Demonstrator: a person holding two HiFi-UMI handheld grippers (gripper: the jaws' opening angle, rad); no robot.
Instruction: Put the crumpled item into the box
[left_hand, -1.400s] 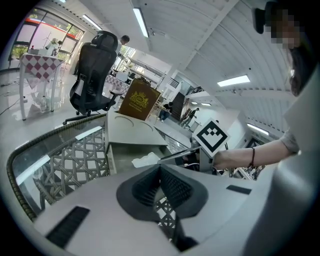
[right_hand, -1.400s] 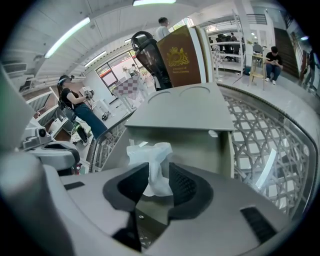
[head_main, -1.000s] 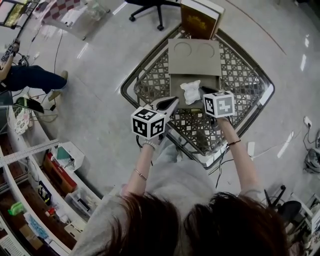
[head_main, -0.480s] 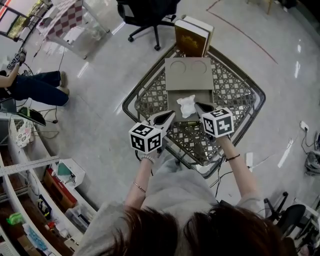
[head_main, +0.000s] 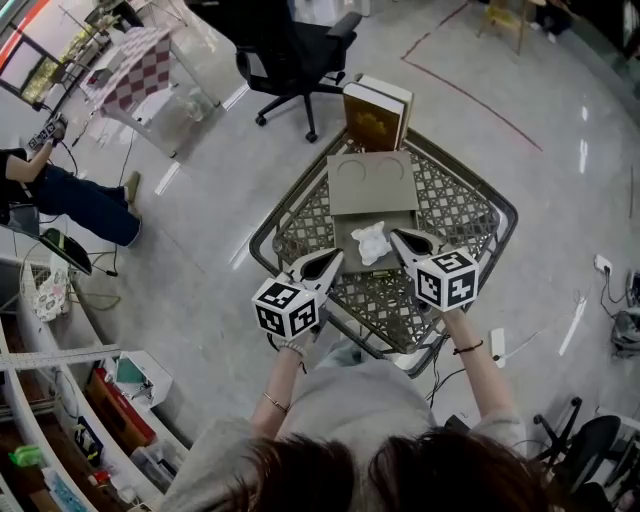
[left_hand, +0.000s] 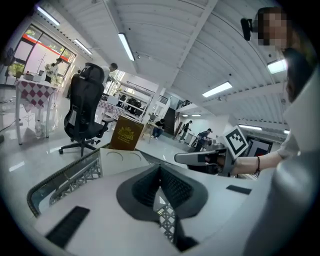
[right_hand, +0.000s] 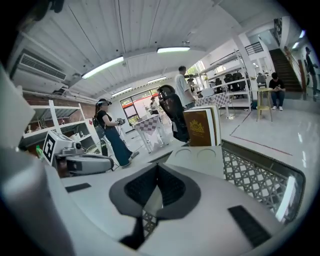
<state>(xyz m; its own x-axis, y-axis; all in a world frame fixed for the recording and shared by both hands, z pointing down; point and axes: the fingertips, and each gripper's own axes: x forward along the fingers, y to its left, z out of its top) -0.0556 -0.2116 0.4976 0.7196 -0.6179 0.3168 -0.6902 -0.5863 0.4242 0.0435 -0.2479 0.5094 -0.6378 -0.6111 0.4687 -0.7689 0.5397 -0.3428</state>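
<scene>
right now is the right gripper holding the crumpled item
No, the right gripper is shut on nothing, while the crumpled item lies in the open box.

Box (head_main: 372, 185) is dead centre on the bench (head_main: 470, 215), crumpled item (head_main: 371, 243) inside toward its 6 o'clock end. Book (head_main: 375, 115) stands at the bench's 12 o'clock corner, office chair (head_main: 290, 50) on the floor (head_main: 200, 200) past it, around 11.

The crumpled white item (head_main: 372, 242) lies in the grey box (head_main: 346, 231), between the left tool (head_main: 334, 259) and right tool (head_main: 397, 237).
</scene>
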